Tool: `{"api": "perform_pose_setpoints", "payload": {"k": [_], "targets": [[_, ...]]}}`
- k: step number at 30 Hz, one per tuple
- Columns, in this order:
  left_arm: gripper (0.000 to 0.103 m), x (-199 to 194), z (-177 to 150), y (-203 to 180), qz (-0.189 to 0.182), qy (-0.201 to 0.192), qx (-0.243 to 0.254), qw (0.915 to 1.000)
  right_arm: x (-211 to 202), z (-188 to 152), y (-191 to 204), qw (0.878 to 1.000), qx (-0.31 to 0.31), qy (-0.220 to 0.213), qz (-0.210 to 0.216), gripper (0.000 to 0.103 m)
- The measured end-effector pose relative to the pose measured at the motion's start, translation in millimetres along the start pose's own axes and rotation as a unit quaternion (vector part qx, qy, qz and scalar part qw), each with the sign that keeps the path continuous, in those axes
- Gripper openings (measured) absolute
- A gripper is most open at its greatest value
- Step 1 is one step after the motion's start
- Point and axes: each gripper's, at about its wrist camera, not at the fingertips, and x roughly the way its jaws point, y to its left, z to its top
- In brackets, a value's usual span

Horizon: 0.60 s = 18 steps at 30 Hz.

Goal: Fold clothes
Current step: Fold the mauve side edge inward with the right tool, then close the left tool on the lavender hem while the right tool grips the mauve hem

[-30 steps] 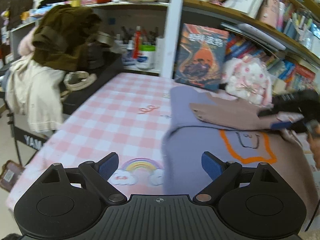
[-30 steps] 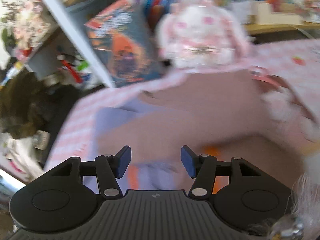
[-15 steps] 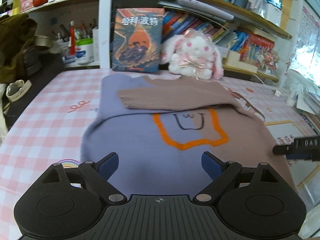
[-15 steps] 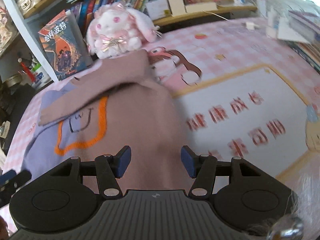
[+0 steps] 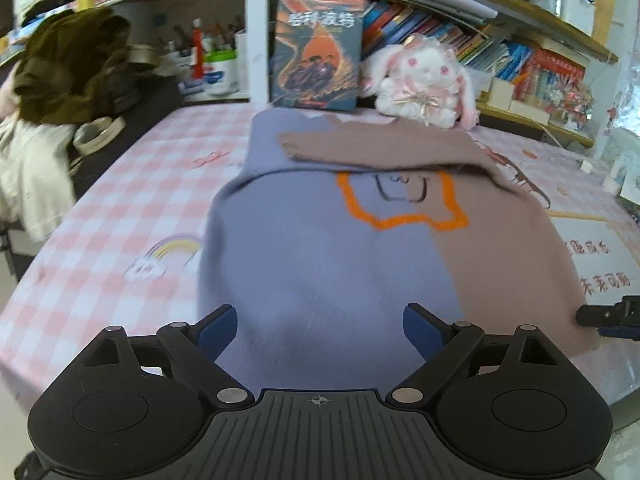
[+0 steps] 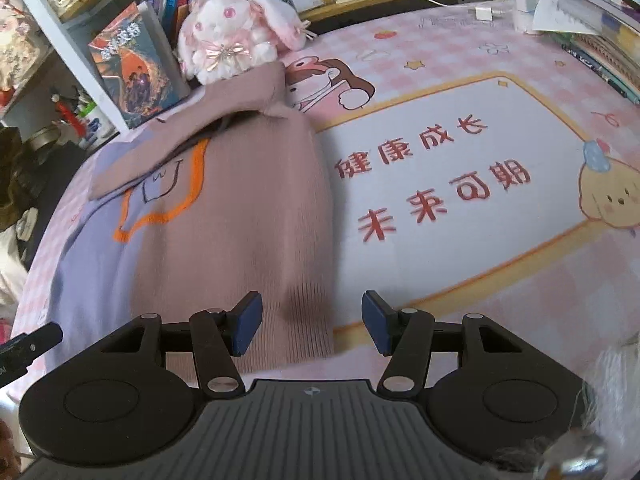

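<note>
Hovering wide open at the sweater's [image 5: 320, 264] near hem, left gripper [image 5: 318, 330] and right gripper [image 6: 312, 322] should pinch both corners evenly before lifting.

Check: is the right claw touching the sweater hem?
Cannot tell. In the right wrist view the right claw is open over the sweater hem corner, the cloth between its pads, but no plain contact or gap shows.
</note>
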Motion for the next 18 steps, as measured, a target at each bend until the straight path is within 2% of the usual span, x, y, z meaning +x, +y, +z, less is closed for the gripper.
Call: {"api": "perform_pose_setpoints", "payload": {"k": [10, 15, 18], "targets": [[0.092, -3.4, -8.9, 30.0, 0.045, 0.016, -0.074, 0.9961, -9.3, -7.0, -7.5, 1.0, -0.009, 0.002, 0.011, 0.053], [0.092, 7.7, -2.8, 55.0, 0.053, 0.029, -0.116, 0.9914, -2.6, 1.3, -7.1, 1.0, -0.003, 0.003, 0.011, 0.052], [0.089, 16.5, 1.2, 65.5, 0.05, 0.038, -0.132, 0.9892, 2.5, 6.7, -5.3, 1.0, 0.001, 0.005, 0.014, 0.048]]}}
